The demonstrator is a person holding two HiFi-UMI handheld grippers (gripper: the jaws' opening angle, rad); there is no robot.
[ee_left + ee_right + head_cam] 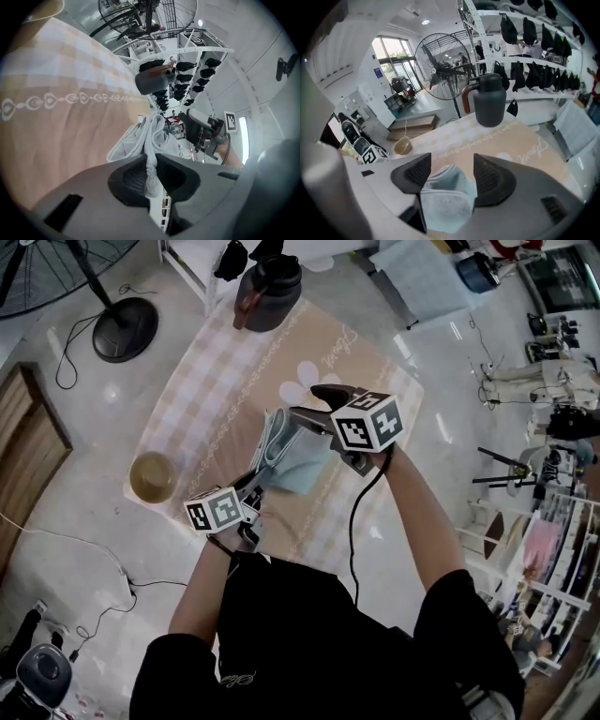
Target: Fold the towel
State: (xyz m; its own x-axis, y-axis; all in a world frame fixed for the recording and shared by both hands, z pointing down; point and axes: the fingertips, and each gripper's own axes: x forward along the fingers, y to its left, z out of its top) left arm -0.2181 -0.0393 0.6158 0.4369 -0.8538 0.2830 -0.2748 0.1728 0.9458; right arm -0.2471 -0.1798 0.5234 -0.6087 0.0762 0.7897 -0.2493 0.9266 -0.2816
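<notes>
Over the checked tablecloth [211,381], my left claw [151,180] is pressed together on a bunched edge of the pale blue towel [298,463], and the cloth is squeezed into a thin ridge between the pads. Beyond that grip the towel runs out in soft doubled loops towards my right claw [452,168]. I cannot tell whether its lower part rests on the tablecloth. My right claw points down at the towel's far end with its jaws spread wide. The towel shows in the gap and beneath it, but neither pad presses on it. A dark jug [270,292] stands at the far end of the tablecloth, and a tan bowl [152,476] sits at its left edge, near my left claw. A fan [122,324] stands on the floor beyond.
</notes>
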